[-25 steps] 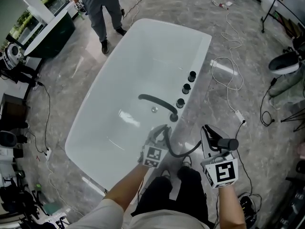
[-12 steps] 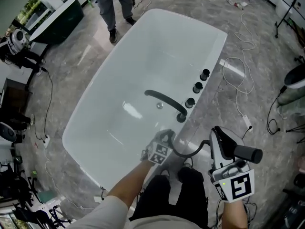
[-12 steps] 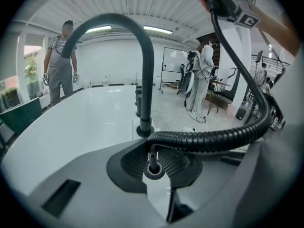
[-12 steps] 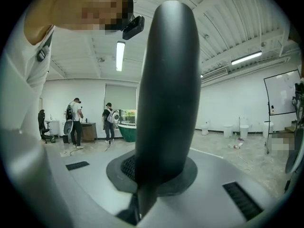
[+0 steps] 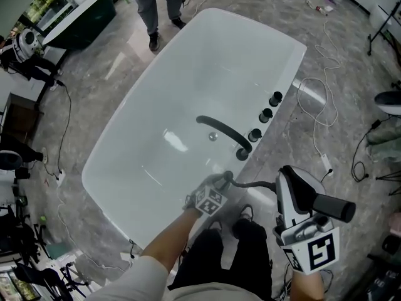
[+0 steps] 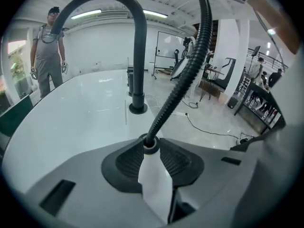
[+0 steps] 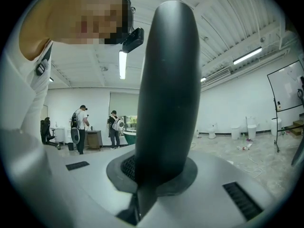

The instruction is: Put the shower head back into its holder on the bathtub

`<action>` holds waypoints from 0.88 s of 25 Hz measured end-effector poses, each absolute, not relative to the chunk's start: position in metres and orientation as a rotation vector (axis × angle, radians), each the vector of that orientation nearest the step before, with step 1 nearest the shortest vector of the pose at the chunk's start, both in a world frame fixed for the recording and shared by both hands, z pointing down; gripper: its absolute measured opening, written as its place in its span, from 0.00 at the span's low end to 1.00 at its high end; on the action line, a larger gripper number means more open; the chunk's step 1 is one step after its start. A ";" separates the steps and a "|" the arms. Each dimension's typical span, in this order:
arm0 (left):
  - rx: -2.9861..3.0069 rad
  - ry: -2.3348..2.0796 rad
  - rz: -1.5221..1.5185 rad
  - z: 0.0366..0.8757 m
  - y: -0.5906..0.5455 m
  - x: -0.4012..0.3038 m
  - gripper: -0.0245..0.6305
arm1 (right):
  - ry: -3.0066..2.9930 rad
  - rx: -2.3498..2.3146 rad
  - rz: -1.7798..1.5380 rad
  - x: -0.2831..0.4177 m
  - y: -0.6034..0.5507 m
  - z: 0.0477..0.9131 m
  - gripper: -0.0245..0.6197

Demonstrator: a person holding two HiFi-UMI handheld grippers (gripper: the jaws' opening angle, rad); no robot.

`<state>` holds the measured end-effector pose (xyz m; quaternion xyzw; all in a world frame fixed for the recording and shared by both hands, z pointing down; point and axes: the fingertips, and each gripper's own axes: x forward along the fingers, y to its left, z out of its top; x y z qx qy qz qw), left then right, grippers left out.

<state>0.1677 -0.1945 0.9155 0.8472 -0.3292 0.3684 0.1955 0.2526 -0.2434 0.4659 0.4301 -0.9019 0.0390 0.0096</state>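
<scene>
Black shower head (image 7: 167, 89) between right tongs (image 7: 154, 177)

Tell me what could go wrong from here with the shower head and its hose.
1. The left claw has just been opening round the hose. Unguided, the slack loop might kink or catch instead of feeding into the tub rim.
2. The right claw holds the shower head outside the tub; swinging it in could knock the spout.

Bright ceiling tubes (image 7: 122, 64) leave soft glare in the bathtub (image 5: 156, 105); both gripper views bulge and darken at edges.
</scene>
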 end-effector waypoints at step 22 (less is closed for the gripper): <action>2.376 -1.345 0.416 0.767 -0.166 0.118 0.17 | -2.640 1.160 0.220 0.155 -0.264 0.713 0.10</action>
